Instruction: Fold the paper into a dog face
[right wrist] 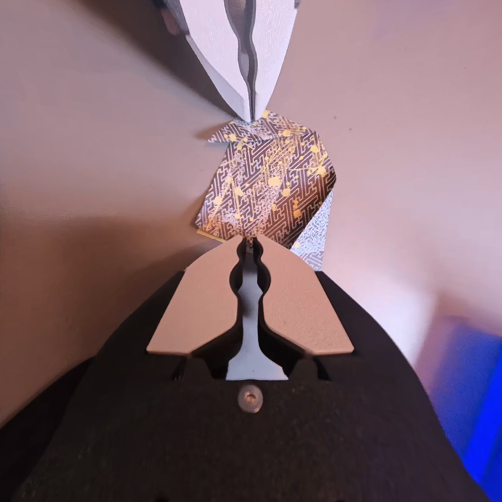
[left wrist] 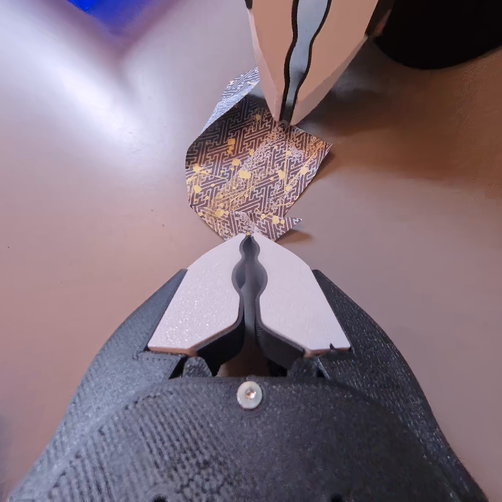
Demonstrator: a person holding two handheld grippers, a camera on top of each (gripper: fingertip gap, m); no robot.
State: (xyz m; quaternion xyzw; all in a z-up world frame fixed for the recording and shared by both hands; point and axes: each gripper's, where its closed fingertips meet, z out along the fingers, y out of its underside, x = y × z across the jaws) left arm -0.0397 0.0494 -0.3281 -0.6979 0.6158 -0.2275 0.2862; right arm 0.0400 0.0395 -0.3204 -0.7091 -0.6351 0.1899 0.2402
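Observation:
The folded paper point(left wrist: 258, 168) is dark brown with a white maze pattern and gold flecks, and it lies between my two grippers over the brown table point(left wrist: 95, 231). My left gripper point(left wrist: 250, 238) is shut on the paper's near folded corner. In the right wrist view this gripper point(right wrist: 251, 119) meets the paper's far flap. My right gripper point(right wrist: 251, 240) is closed on the opposite edge of the paper point(right wrist: 271, 190), and a bit of patterned paper shows between its tips. In the left wrist view it point(left wrist: 285, 119) comes down from the top onto the paper's far edge. A paler flap point(right wrist: 312, 233) hangs at the right.
A blue thing point(left wrist: 89, 16) lies blurred at the table's far left corner and also shows in the right wrist view point(right wrist: 475, 394). A dark rounded object point(left wrist: 448, 32) sits at the top right behind the right gripper. One gripper's finger ends stand about 9 centimeters off the other's. My right tips are roughly 4 centimeters from the paler flap point(right wrist: 312, 233).

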